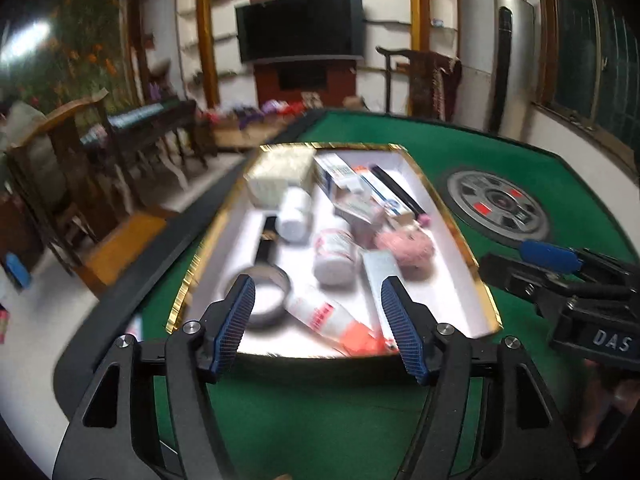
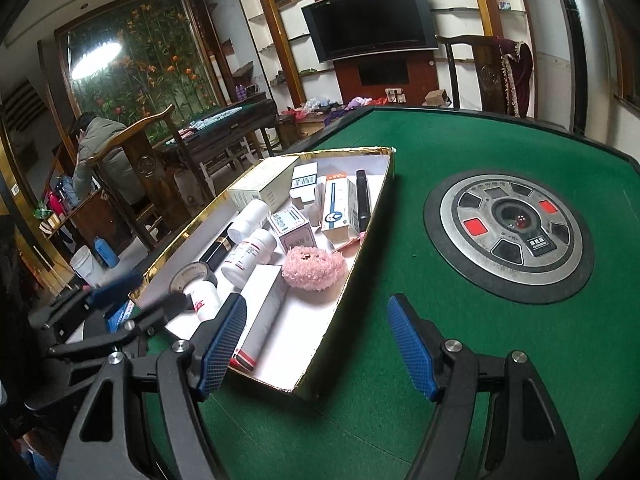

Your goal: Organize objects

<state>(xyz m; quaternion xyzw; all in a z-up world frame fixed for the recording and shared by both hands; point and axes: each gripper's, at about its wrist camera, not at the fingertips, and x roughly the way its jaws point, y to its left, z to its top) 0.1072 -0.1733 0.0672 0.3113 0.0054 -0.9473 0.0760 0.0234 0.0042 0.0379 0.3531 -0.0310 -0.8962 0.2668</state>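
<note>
A green felt bench (image 2: 420, 152) with a round metal centre console (image 2: 506, 234) stands in a living room with a wall television (image 2: 370, 16) and wooden chairs. On it lies a gold-rimmed white tray (image 2: 320, 354) of medicine boxes, white bottles (image 2: 250, 254), a tape roll (image 2: 192, 276) and a pink fluffy ball (image 2: 314, 268); the left wrist view is blurred, so labels are unreadable. The tray's long axis runs away from both cameras, and the left hand-held gripper (image 1: 318, 322) and right hand-held gripper (image 2: 316, 344) hang over its near end, both with jaws apart and empty.
</note>
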